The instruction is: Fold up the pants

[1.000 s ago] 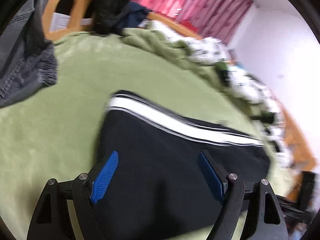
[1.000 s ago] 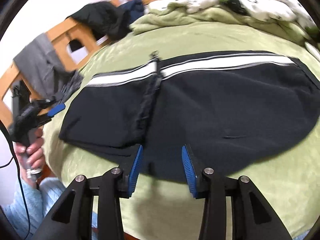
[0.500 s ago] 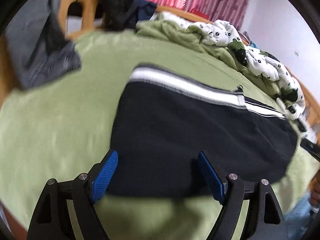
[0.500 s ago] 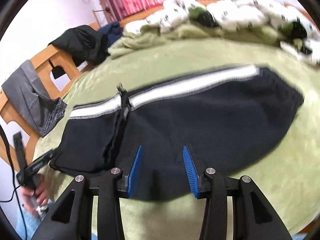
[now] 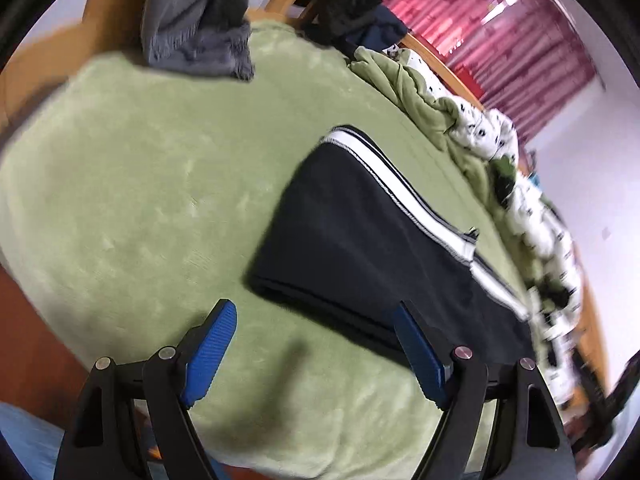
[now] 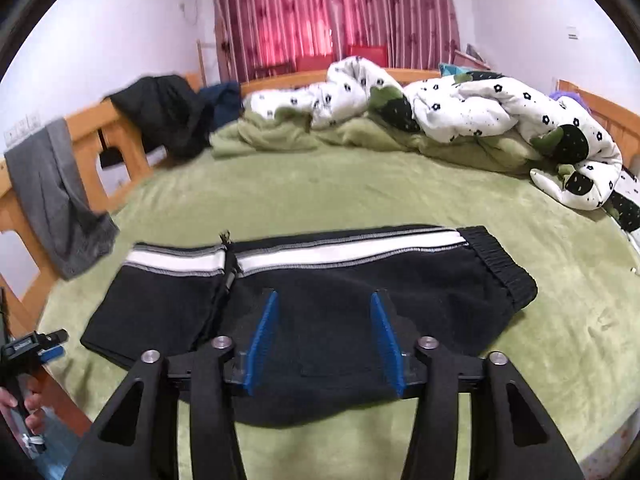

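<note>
Black pants [image 6: 340, 304] with a white side stripe lie folded flat on the green bed cover, waistband to the right. In the left wrist view the pants [image 5: 360, 240] run from the middle toward the right. My left gripper [image 5: 316, 350] is open and empty, above the bed near the pants' folded left end, not touching them. My right gripper [image 6: 324, 336] is open and empty, hovering over the pants' near edge. The left gripper also shows at the far left of the right wrist view [image 6: 36, 350], in a hand.
A green blanket covers the bed [image 6: 360, 192]. A crumpled white spotted quilt [image 6: 480, 120] lies along the far side. Grey trousers [image 6: 52, 196] and dark clothes [image 6: 164, 108] hang on the wooden bed frame at left. Red curtains [image 6: 332, 12] are behind.
Both grippers have pulled back from the pants. The left one has swung left toward the bed edge. The right one has risen and opened wider.
</note>
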The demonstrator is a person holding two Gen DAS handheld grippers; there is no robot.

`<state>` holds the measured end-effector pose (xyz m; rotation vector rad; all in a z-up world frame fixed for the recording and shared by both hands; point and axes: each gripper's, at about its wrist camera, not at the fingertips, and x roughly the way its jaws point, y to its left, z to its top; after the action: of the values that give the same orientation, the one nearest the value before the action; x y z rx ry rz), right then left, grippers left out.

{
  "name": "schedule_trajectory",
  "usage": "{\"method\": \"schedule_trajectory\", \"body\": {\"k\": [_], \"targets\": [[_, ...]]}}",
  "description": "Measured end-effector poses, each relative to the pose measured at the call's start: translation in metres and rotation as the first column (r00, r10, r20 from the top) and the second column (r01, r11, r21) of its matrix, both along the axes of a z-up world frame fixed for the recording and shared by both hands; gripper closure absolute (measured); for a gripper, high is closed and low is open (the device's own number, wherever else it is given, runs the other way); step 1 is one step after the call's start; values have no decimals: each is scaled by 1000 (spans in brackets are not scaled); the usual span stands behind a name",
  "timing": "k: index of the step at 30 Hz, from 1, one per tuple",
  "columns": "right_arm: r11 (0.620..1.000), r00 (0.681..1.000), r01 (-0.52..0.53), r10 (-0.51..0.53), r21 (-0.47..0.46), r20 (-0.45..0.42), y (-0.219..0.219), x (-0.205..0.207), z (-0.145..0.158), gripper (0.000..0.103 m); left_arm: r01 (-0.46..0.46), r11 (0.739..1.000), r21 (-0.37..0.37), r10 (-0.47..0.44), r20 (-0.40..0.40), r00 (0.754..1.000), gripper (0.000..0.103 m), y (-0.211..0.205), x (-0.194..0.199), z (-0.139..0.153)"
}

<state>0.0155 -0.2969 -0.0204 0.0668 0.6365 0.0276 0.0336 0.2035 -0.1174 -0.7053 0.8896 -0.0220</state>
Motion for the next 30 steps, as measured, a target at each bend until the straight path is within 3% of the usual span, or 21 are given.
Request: {"method": "schedule_trajectory", "body": {"k": [5, 10, 13, 14, 15, 18, 23, 27, 30], "targets": [[999, 998, -35, 33, -37, -54, 5, 12, -17, 51, -55, 985, -162, 56, 7, 998, 25, 10, 16, -44], [1000, 996, -13, 12, -10, -93, -1, 15, -31, 50, -39, 987, -153, 47, 51, 998, 25, 2, 32, -48], [999, 989, 30, -34, -28, -141, -9, 19, -43, 51, -62, 986, -152, 67, 27, 997, 46, 0, 43, -48], [999, 988, 39, -44, -33, -150, -11, 19, -45, 51, -71, 985, -155, 76, 26, 997, 66, 1, 45, -48], [998, 986, 50, -56, -40, -159, -16, 19, -47, 51, -75, 985, -154, 81, 30, 996, 76, 3, 44, -45], [994, 981, 94, -101, -50, -166, -32, 12, -51, 51, -53, 992, -115, 66, 110, 992, 84, -4, 40, -17], [987, 969, 159, -158, -13, -191, -71, -3, -57, 51, 73, 994, 76, -90, 257, 962, 88, -70, 45, 66], [969, 955, 222, -194, 107, -225, -111, -18, -60, 50, 242, 965, 101, -261, 291, 921, 90, -146, 58, 101], [951, 959, 256, -227, 175, -169, -134, -35, -55, 50, 365, 929, 63, -368, 271, 890, 91, -210, 71, 97]]}}
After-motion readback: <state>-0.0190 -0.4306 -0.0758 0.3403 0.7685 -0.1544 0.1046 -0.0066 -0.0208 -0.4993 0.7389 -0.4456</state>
